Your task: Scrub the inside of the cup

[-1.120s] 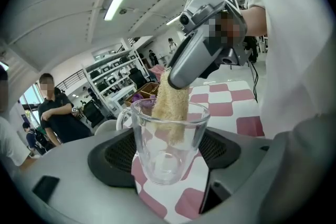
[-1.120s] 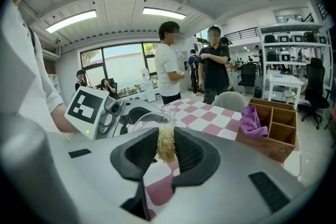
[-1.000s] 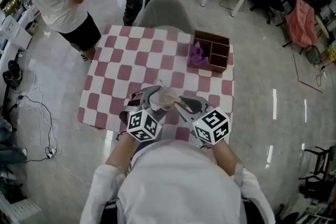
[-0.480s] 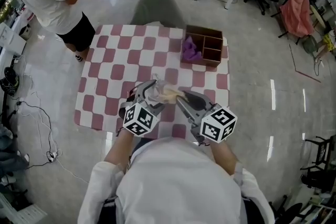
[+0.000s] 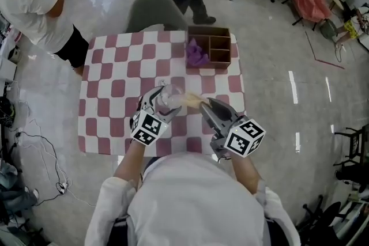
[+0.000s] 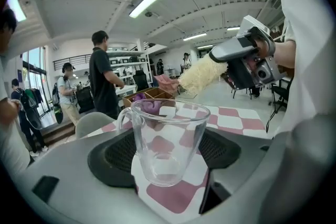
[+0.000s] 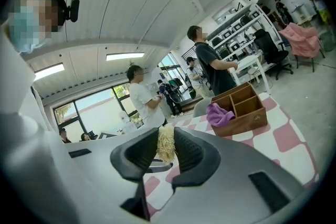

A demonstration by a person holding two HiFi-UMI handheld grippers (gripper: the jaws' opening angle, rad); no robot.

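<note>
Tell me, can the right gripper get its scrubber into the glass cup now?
Probably yes. The left gripper holds the glass cup upright, mouth open, and the pale scrubber in the right gripper hangs near the rim with nothing between.

Both forearms are extended forward from the body, and the two grippers are angled inward toward each other. The left tongs (image 5: 164, 99) are closed on the sides of a clear glass cup (image 6: 167, 139). The right tongs (image 5: 206, 105) are clamped on a pale fibrous scrubber (image 7: 166, 145), which is pointed toward the left tongs.
</note>
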